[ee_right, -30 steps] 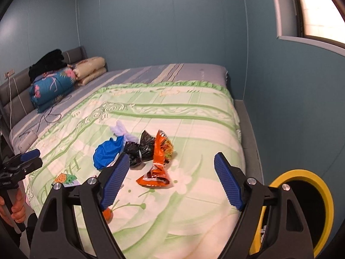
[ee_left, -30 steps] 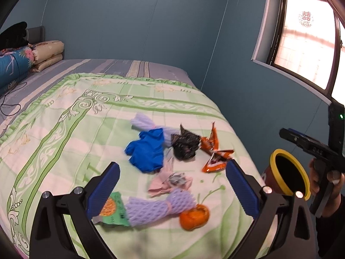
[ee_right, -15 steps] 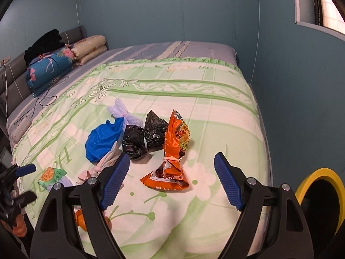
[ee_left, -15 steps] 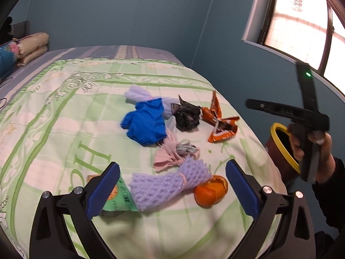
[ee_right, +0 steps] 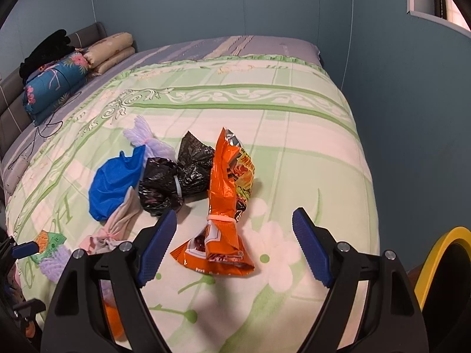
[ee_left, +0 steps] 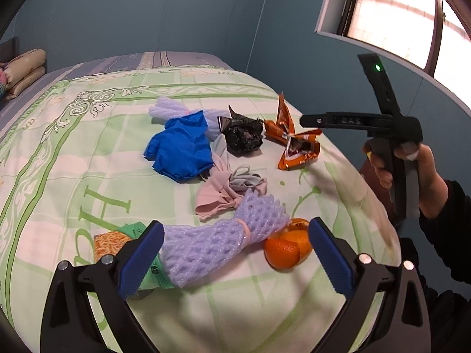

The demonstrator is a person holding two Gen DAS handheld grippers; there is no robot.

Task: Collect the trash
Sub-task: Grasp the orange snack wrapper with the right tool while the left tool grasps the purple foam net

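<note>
Trash lies on the green bedspread (ee_left: 88, 182). My left gripper (ee_left: 235, 259) is open, its fingers either side of a purple foam net (ee_left: 217, 241), with an orange peel (ee_left: 287, 248) and a green-orange packet (ee_left: 117, 239) beside it. Farther off lie a pink-grey cloth (ee_left: 226, 188), a blue glove (ee_left: 182, 147), a black bag (ee_left: 243, 135) and an orange snack bag (ee_left: 294, 138). My right gripper (ee_right: 234, 248) is open just above the orange snack bag (ee_right: 226, 200). The black bag (ee_right: 173, 176) and blue glove (ee_right: 114, 179) lie to its left.
A yellow-rimmed bin (ee_right: 441, 270) stands off the bed's right side. Folded quilts and pillows (ee_right: 59, 79) are at the headboard, with a black cable (ee_right: 44, 129) on the bed. Blue walls and a window (ee_left: 397, 20) are to the right.
Both grippers have moved forward and down toward the trash. The left now brackets the purple foam net. The right has closed in over the orange snack bag.
</note>
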